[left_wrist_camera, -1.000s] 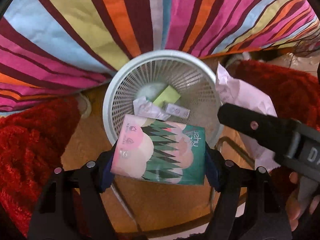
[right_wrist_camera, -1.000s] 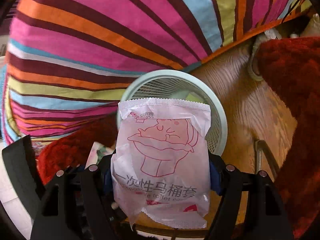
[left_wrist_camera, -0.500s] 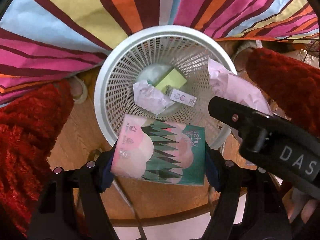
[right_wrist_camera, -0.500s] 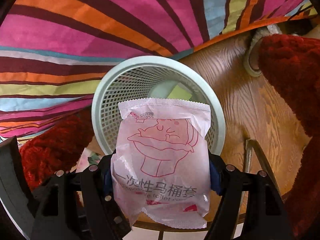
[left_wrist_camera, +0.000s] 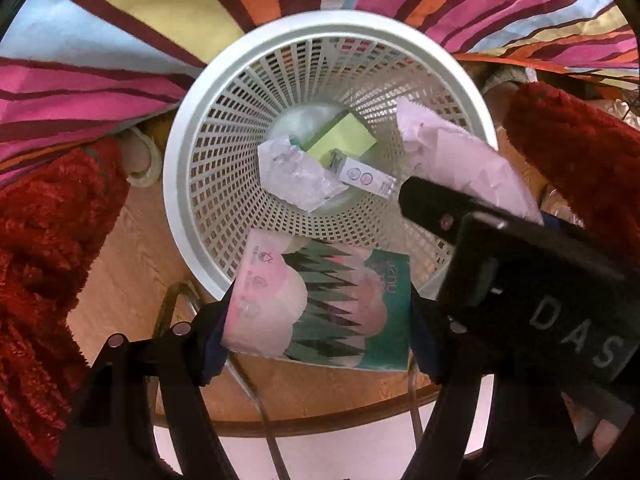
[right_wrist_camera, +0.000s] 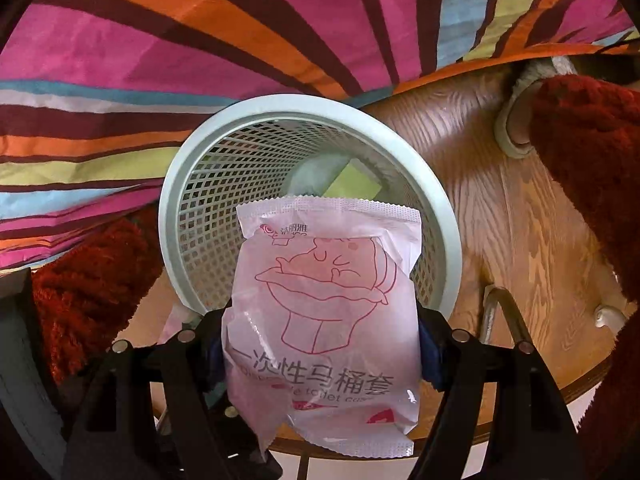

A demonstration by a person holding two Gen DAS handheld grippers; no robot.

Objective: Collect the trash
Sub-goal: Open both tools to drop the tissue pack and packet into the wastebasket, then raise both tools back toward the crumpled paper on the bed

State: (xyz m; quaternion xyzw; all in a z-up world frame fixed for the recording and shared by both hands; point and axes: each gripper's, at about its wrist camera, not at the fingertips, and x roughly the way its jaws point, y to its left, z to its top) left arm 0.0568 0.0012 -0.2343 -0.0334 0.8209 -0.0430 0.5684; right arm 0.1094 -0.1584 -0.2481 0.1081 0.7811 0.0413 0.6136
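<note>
Now closer above the basket [left_wrist_camera: 192, 184]

I read "一次性马桶套" on the pink packet [right_wrist_camera: 326, 308], with partly hidden English "toilet" under it. Right gripper [left_wrist_camera: 520, 280] body shows "DAS". Green-pink pack [left_wrist_camera: 320, 306] lettering is upside down, illegible to me.

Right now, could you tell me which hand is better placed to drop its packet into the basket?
Right, probably: its tool holds the pink packet over the basket mouth, while the left tool's green packet straddles the near rim.
</note>
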